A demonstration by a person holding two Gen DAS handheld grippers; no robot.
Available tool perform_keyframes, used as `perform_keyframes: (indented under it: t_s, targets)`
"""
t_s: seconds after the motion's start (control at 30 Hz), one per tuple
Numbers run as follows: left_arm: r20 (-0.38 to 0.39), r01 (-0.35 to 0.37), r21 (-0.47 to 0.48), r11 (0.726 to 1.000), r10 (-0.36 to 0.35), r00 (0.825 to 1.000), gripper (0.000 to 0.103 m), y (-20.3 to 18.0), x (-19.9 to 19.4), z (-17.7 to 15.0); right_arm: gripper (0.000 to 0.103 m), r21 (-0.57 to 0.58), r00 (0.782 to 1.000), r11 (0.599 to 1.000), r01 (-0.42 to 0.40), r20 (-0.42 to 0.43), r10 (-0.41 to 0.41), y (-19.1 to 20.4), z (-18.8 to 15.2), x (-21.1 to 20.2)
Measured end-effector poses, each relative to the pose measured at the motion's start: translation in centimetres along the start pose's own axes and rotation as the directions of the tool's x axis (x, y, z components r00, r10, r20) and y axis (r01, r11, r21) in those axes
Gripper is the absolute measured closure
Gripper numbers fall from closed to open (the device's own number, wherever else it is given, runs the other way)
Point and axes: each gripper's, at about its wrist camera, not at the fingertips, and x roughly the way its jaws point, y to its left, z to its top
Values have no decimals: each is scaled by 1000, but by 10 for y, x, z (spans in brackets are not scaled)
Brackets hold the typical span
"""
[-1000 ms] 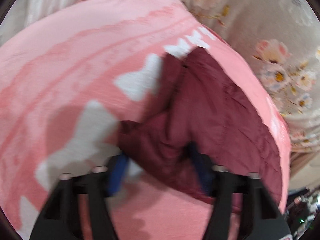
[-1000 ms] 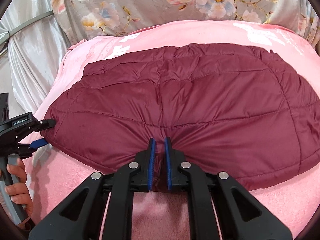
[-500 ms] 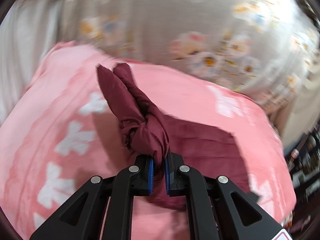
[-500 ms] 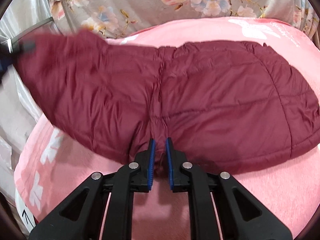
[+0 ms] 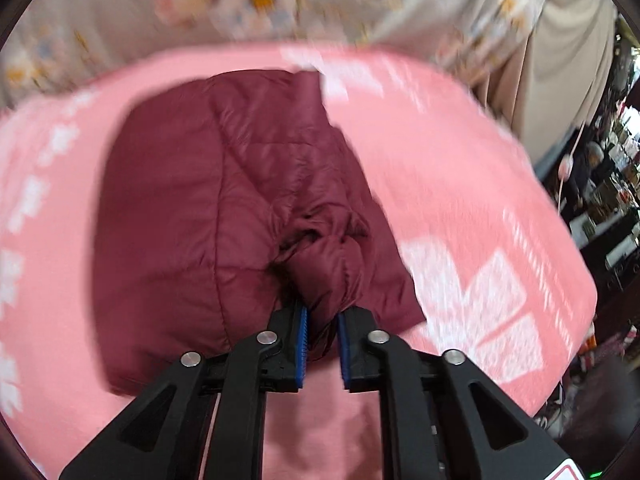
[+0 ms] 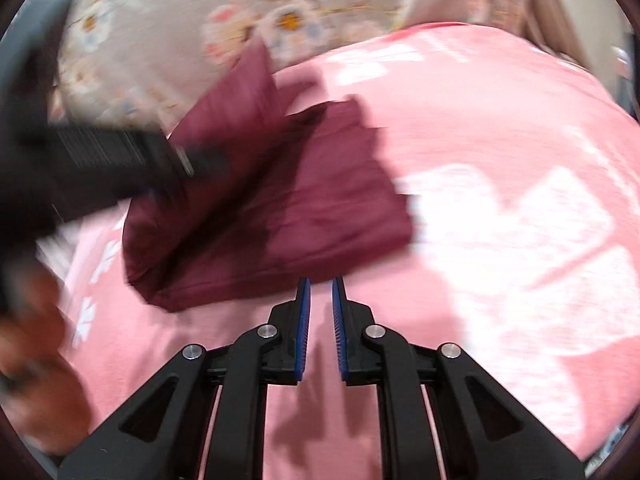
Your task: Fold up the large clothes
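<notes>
A dark red quilted jacket lies folded over on the pink blanket. My left gripper is shut on a bunched edge of the jacket, held low over the folded part. In the right wrist view the jacket lies ahead and to the left. My right gripper has a narrow gap between its blue pads and holds nothing, just at the jacket's near edge. The left gripper's black body crosses the left of that view, blurred.
A floral curtain hangs behind the bed. The pink blanket has white prints. A cluttered dark shelf area stands past the bed's right edge. The person's hand shows at the lower left of the right wrist view.
The left gripper carried its jacket edge across to the right, folding the jacket over. The right gripper let go of the hem and now sits empty beside it.
</notes>
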Motion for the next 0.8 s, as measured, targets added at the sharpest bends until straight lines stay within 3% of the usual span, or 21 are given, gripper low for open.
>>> perform_keyframes:
  t_s: [0.07, 0.13, 0.2, 0.23, 0.3, 0.4, 0.47, 0.6, 0.63, 0.67, 0.73, 0.8]
  targets:
    - [-29, 2, -23, 1000, -3, 1000, 84, -1, 11, -10, 84, 21, 999, 999, 28, 24, -28, -11, 6, -9]
    - [-12, 61, -63, 996, -61, 998, 73, 6, 1, -16, 68, 31, 998, 999, 33, 59, -35, -17, 13, -19]
    - [15, 138, -105, 985, -137, 990, 53, 16, -20, -16, 63, 23, 995, 1000, 18, 100, -20, -17, 26, -32]
    - [58, 183, -142, 973, -176, 983, 48, 27, -41, -17, 57, 15, 993, 1000, 7, 116, -8, -17, 34, -36]
    - [144, 204, -170, 964, -181, 973, 36, 40, -69, -16, 46, -5, 989, 1000, -19, 149, 20, -9, 44, -42]
    - [239, 111, -194, 975, -63, 969, 35, 65, -102, -13, 34, -31, 980, 992, -123, 154, 126, 13, 60, -38]
    - [207, 8, -237, 971, 42, 977, 35, 87, -98, -12, 31, -35, 978, 986, -162, 128, 166, 24, 63, -29]
    - [102, -73, -332, 941, 113, 988, 38, 123, -72, -20, 30, -7, 983, 984, -178, 34, 178, 41, 68, 11]
    - [74, -94, -343, 935, 126, 989, 38, 128, -64, -23, 31, 12, 983, 983, -186, -4, 186, 42, 68, 27]
    - [59, -104, -346, 932, 132, 989, 40, 133, -61, -26, 38, 19, 981, 982, -190, -33, 190, 43, 65, 37]
    - [38, -114, -345, 932, 135, 990, 40, 135, -52, -29, 90, 32, 979, 982, -185, -76, 187, 39, 63, 54]
    - [36, -121, -325, 938, 141, 989, 41, 133, -51, -31, 94, 35, 979, 979, -199, -38, 200, 31, 66, 46]
